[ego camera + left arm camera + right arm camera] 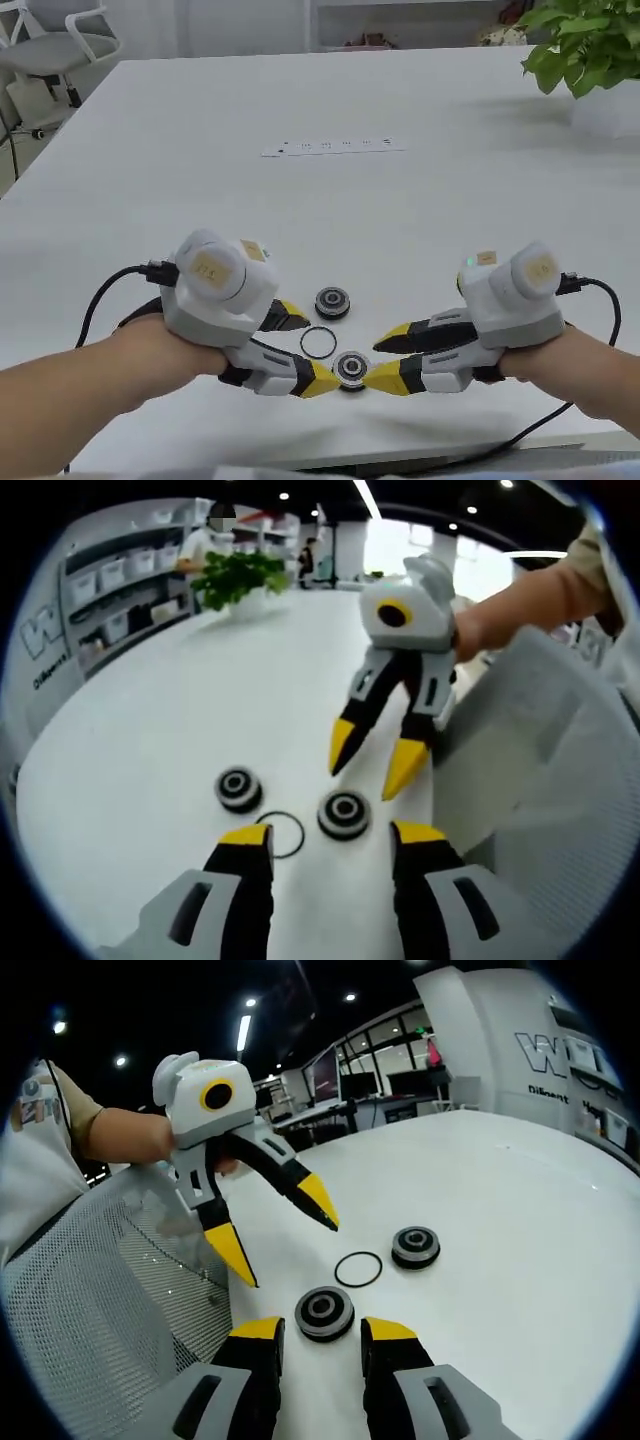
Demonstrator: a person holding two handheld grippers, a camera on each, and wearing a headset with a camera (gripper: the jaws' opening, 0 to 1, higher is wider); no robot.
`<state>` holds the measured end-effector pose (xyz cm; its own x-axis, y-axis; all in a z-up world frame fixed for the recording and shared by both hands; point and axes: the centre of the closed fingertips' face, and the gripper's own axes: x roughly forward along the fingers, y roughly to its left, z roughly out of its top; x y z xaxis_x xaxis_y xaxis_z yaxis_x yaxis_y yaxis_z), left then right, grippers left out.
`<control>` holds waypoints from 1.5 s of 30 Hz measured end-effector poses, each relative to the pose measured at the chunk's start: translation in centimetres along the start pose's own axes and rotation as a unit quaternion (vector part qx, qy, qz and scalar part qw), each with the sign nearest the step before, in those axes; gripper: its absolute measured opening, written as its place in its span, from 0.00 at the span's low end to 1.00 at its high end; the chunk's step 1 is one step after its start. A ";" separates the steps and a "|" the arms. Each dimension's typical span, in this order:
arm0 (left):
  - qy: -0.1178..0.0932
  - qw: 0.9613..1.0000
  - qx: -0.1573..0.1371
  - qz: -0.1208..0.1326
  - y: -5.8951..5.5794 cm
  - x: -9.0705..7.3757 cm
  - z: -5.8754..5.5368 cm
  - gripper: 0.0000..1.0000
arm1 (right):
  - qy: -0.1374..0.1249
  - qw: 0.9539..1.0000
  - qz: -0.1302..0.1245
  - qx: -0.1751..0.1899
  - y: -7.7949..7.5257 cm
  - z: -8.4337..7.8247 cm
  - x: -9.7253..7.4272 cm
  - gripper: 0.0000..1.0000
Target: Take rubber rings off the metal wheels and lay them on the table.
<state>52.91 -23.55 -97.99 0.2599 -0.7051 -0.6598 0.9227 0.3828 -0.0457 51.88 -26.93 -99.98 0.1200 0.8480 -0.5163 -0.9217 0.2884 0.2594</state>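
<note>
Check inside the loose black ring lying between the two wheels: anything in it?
Inside the ring is bare white table, nothing else. It lies flat, apart from the far wheel and the near wheel. In the head view nothing covers it.

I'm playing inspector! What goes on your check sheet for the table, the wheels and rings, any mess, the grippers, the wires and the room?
Surface: white table, looks clean.
Job's things: near wheel and far wheel, both dark-rimmed; one loose rubber ring lies flat between them.
Clutter: flat white strip mid-table.
Grippers: left gripper and right gripper are both open and hold nothing, fingers aimed at the near wheel from either side.
Cables: left cable and right cable, both black, run back from the grippers.
Surroundings: green plant, office chair.
</note>
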 end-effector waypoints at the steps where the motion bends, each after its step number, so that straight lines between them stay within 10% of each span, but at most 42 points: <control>1: 0.001 1.000 0.000 -0.001 0.0 0.1 0.0 0.47 | 0.001 1.000 -0.001 0.000 -0.1 -0.1 0.0 0.28; 45: 0.000 0.999 0.043 -0.011 -1.5 3.4 -0.2 0.17 | -0.001 0.999 -0.012 -0.030 -0.5 -1.7 1.0 0.13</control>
<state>52.33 -26.42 -100.26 0.2389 -0.7122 -0.6600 0.9494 0.3141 0.0046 51.85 -26.95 -102.02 0.1431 0.8416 -0.5209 -0.9391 0.2815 0.1969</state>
